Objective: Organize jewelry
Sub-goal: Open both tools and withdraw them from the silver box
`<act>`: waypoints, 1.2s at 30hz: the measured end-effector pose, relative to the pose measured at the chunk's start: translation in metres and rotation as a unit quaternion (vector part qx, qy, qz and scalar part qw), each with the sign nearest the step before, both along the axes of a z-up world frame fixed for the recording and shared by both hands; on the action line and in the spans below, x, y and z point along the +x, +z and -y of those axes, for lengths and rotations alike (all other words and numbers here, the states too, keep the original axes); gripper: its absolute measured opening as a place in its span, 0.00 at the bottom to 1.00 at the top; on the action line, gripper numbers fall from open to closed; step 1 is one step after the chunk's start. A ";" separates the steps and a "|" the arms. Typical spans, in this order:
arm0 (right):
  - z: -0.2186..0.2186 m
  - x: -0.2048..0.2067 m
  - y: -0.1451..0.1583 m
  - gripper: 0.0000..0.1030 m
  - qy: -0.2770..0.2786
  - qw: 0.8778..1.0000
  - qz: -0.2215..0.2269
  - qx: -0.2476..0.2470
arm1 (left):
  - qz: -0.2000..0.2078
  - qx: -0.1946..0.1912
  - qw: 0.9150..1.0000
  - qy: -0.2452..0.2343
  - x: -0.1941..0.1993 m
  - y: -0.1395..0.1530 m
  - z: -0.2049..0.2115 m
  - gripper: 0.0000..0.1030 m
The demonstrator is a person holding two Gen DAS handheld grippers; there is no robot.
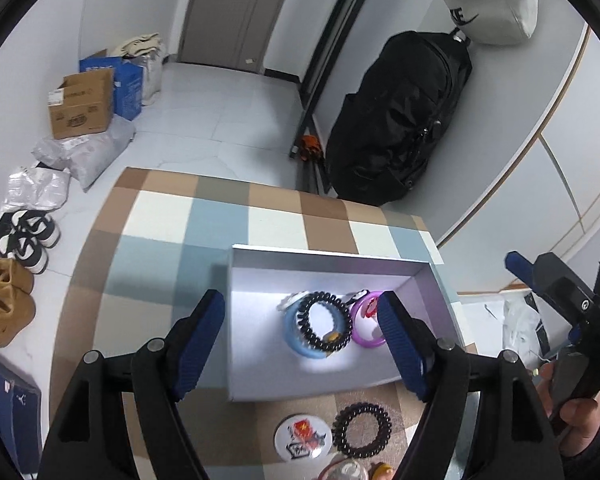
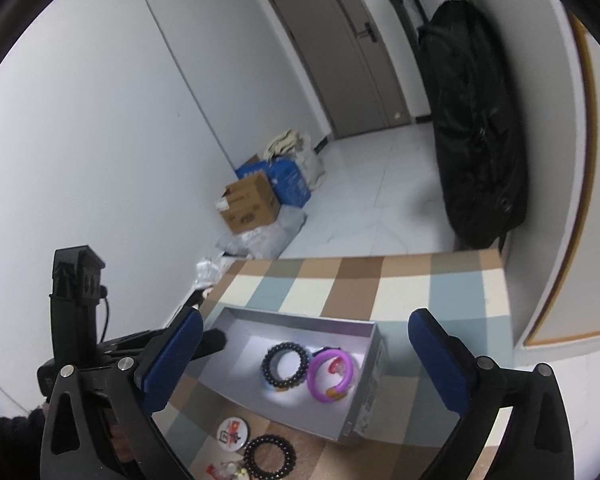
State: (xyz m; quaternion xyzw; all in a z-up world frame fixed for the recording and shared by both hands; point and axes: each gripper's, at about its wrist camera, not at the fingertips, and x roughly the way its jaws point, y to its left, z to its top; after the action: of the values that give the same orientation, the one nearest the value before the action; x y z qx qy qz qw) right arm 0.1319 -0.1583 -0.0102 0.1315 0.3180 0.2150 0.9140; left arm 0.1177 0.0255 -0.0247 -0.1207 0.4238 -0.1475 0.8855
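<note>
A white open box [image 1: 260,280] [image 2: 364,408] sits on the checkered table. Inside lie a black bead bracelet [image 1: 324,322] [image 2: 286,364] on a blue bangle [image 1: 294,336] and a purple bangle [image 1: 364,326] [image 2: 330,376]. In front of the box lie a round white badge [image 1: 302,436] [image 2: 233,432] and a second black bead bracelet [image 1: 362,430] [image 2: 270,456]. My left gripper [image 1: 300,328] is open and empty above the box's near side. My right gripper [image 2: 306,354] is open and empty, held above the box; it also shows in the left wrist view [image 1: 540,276].
The checkered table [image 1: 220,216] [image 2: 420,280] ends at a wall on the right. A black bag [image 1: 396,120] [image 2: 476,128] hangs beyond it. Cardboard boxes [image 1: 82,104], plastic bags and shoes [image 1: 28,240] lie on the floor to the left. Small trinkets [image 1: 356,470] lie at the table's near edge.
</note>
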 end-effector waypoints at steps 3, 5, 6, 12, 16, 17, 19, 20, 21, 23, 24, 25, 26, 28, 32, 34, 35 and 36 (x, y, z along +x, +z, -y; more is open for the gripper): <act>0.002 -0.012 0.003 1.00 -0.012 1.000 0.016 -0.006 | 0.002 0.012 1.000 0.009 -0.010 0.001 0.000 0.73; 0.001 -0.018 0.002 1.00 -0.015 1.000 0.017 -0.012 | 0.000 0.020 1.000 0.009 -0.017 0.001 0.001 0.76; 0.001 -0.021 0.002 1.00 -0.014 1.000 0.018 -0.013 | -0.001 0.024 1.000 0.011 -0.020 0.000 0.001 0.81; -0.006 -0.044 0.001 1.00 -0.005 0.999 0.032 -0.028 | -0.009 0.028 1.000 0.009 -0.045 -0.007 0.002 0.82; -0.011 -0.058 -0.002 1.00 -0.010 0.998 0.034 -0.044 | -0.010 0.033 0.999 0.009 -0.057 -0.007 0.002 0.82; -0.011 -0.060 -0.003 1.00 -0.011 0.999 0.028 -0.044 | -0.011 0.034 0.999 0.008 -0.060 -0.008 0.003 0.82; -0.012 -0.065 -0.007 1.00 -0.013 0.999 0.016 -0.048 | -0.008 0.035 0.999 0.009 -0.067 -0.008 0.002 0.82; -0.012 -0.068 -0.009 1.00 -0.015 0.999 0.013 -0.048 | -0.004 0.033 0.999 0.012 -0.071 -0.008 0.001 0.82; -0.012 -0.070 -0.011 1.00 -0.014 0.999 0.009 -0.047 | 0.000 0.032 0.999 0.012 -0.074 -0.008 0.001 0.82; -0.013 -0.074 -0.014 1.00 -0.010 0.999 -0.004 -0.047 | 0.003 0.031 0.999 0.009 -0.078 -0.009 0.001 0.82; -0.014 -0.075 -0.015 1.00 -0.009 0.999 -0.010 -0.047 | 0.003 0.032 0.999 0.009 -0.079 -0.010 0.001 0.82; -0.013 -0.077 -0.019 1.00 -0.008 0.999 -0.021 -0.043 | 0.002 0.032 0.999 0.009 -0.081 -0.012 0.001 0.82; -0.013 -0.078 -0.022 1.00 -0.010 0.999 -0.032 -0.036 | 0.001 0.030 1.000 0.007 -0.082 -0.013 0.002 0.82; -0.012 -0.079 -0.029 1.00 -0.015 0.998 -0.052 -0.032 | -0.006 0.028 1.000 -0.001 -0.084 -0.017 0.004 0.82; -0.014 -0.086 -0.033 1.00 -0.014 0.997 -0.056 -0.047 | -0.048 0.016 0.998 -0.033 -0.084 -0.035 0.014 0.82; -0.017 -0.091 -0.033 1.00 -0.007 0.997 -0.052 -0.054 | -0.057 0.022 0.997 -0.041 -0.085 -0.039 0.019 0.82; -0.017 -0.093 -0.033 1.00 -0.005 0.997 -0.050 -0.058 | -0.059 0.025 0.997 -0.046 -0.086 -0.039 0.022 0.82; -0.018 -0.095 -0.034 1.00 -0.003 0.997 -0.049 -0.060 | -0.059 0.029 0.996 -0.051 -0.088 -0.040 0.026 0.82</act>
State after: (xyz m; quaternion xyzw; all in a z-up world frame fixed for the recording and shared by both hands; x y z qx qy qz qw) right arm 0.0371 -0.1406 -0.0438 0.0882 0.3743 0.1858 0.9042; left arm 0.0299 0.0000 -0.0644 -0.0812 0.4855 -0.1728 0.8532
